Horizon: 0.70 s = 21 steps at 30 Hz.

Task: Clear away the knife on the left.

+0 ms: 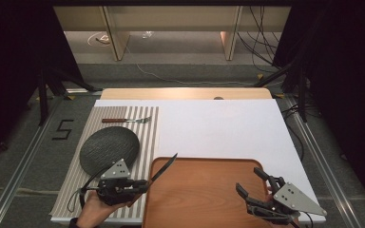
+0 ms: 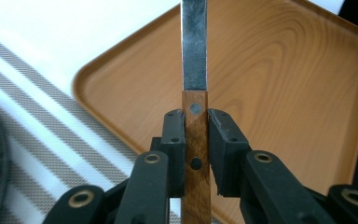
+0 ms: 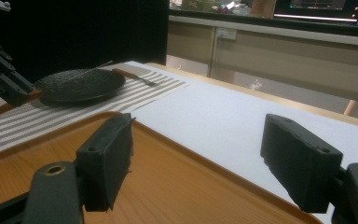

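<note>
We see the left gripper (image 1: 145, 184) at the near left of the bench (image 1: 218, 123), its jaws clamped on the wooden handle of a knife (image 1: 164, 167); in the left gripper view the handle (image 2: 196, 158) sits squeezed between both jaws and the metal blade runs straight ahead over the wooden tray (image 2: 279, 93). From above, the blade angles up and away over the tray's (image 1: 204, 194) far left corner. The right gripper (image 1: 249, 183) hovers at the tray's near right, its jaws spread wide with nothing between them. On the striped placemat (image 1: 147, 128) to the left lie a dark round plate (image 1: 109, 149) and, beyond it, a fork (image 1: 126, 120) with a wooden handle.
</note>
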Tool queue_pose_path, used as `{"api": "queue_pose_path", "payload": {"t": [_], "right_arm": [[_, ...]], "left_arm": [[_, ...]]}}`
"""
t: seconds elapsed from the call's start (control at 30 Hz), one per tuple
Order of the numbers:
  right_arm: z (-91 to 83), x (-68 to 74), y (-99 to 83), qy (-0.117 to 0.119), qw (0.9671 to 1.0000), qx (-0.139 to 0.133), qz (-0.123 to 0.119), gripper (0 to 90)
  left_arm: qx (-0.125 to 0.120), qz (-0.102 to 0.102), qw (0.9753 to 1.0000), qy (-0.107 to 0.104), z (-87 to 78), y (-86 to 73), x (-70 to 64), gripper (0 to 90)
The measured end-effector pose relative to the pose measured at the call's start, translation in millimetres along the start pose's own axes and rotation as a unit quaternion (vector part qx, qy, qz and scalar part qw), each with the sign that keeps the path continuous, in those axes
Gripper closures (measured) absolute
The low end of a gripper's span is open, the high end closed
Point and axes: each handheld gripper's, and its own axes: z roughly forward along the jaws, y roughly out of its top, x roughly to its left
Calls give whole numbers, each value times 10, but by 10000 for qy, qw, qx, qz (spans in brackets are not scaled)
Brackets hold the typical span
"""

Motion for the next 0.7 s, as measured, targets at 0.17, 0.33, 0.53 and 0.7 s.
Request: {"api": "queue_pose_path", "payload": {"t": [0.17,0.33,0.53,0.7], "right_arm": [[0,-1,0,0,10000,-1,3,263],[3,-3,-2,-3,10000,3,-6,263],[3,-2,-2,-1,10000,4,-9,264],[2,-3,-2,-5,10000,3,-9,264]], "left_arm": [[62,30,9999,-117,73,21,-71,769],[146,56,9997,-174,120,47,-123,769],[237,93,9994,-235,181,70,-182,769],[296,81,9990,-310,233,88,-218,769]]}}
